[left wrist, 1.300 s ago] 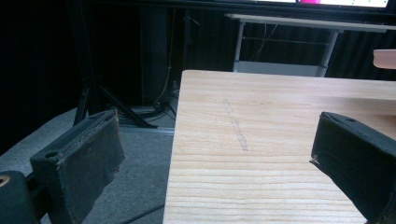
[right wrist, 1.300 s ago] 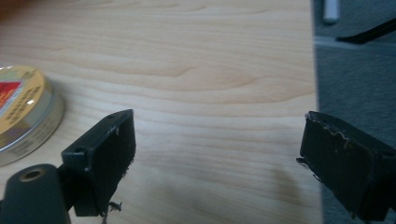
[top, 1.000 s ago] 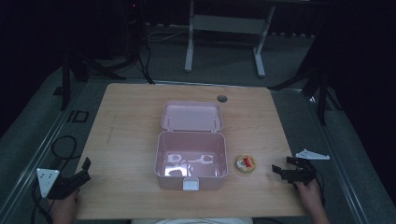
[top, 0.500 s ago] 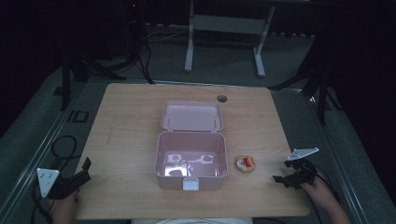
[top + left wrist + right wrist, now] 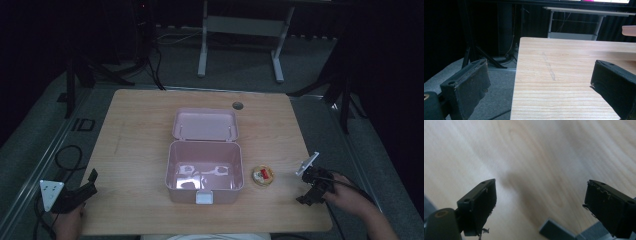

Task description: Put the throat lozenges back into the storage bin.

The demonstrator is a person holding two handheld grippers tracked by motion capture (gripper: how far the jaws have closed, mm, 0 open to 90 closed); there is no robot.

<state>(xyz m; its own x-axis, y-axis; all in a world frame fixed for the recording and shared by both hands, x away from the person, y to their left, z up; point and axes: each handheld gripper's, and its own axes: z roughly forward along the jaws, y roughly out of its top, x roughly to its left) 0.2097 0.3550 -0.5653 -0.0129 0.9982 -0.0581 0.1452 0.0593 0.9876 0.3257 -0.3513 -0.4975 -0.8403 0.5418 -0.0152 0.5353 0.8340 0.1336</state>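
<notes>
Both grippers spread, empty; small round dish (image 5: 262,175) just left of right gripper (image 5: 311,192), apart.

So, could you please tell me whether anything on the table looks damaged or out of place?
Little stands out. The pink box sits square with its lid open, the small round item lies apart beside it. The right claw has frayed pads, and a faint scratch marks the table.

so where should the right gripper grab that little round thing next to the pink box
Across its rim, coming straight down from above. The round thing lies flat and low on the table, apart from the box, so both sides look free. The right gripper is open beside it, probably wide enough to straddle it.
</notes>
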